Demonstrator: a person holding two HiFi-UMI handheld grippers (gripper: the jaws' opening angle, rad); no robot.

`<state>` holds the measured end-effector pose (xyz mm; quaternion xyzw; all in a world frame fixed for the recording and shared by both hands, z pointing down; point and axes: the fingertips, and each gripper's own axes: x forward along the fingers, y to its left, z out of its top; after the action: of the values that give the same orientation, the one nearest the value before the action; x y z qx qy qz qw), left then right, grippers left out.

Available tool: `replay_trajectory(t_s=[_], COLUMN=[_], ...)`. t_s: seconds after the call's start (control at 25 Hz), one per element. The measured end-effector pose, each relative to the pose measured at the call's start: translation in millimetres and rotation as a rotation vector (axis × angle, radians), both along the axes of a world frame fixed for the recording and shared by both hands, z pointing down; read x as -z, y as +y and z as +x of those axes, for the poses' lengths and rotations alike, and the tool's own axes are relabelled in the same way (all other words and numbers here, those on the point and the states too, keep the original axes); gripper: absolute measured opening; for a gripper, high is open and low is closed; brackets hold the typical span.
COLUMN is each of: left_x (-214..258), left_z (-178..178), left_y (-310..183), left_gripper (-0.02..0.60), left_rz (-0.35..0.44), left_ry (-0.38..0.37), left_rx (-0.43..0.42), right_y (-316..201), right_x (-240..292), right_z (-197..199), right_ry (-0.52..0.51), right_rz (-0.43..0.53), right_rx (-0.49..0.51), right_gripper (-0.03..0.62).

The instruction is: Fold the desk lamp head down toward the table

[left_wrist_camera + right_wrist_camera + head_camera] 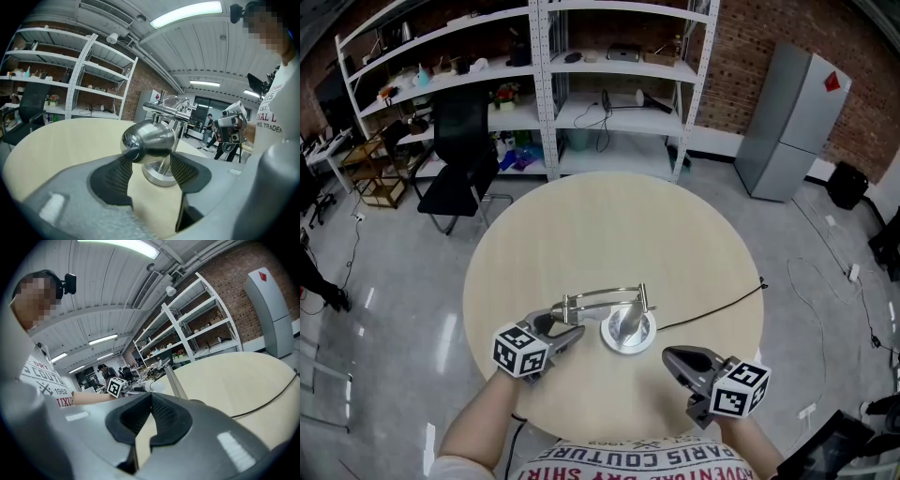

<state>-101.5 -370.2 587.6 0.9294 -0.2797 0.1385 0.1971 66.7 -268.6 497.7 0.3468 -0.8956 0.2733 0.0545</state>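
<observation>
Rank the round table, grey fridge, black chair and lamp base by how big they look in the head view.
1. round table
2. grey fridge
3. black chair, close behind the fridge
4. lamp base

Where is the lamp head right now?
In the left gripper view the lamp head sits between the left gripper's jaw tips, just in front of the lamp's round base, on the near side of the round table.
</observation>
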Motion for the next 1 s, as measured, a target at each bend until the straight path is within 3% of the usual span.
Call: replay_trajectory(t_s=[1.0], left_x=[-17], left_z=[12], left_y=[-2], left_gripper=[0.244], left_rz=[-0.036], left_ry=[-0.021], left_rx=[-0.015], right_y=[-7], right_x=[-3], right_z=[7], right_ry=[-0.007], right_rz=[-0.007], right_rx=[-0.02], right_gripper=[0.0])
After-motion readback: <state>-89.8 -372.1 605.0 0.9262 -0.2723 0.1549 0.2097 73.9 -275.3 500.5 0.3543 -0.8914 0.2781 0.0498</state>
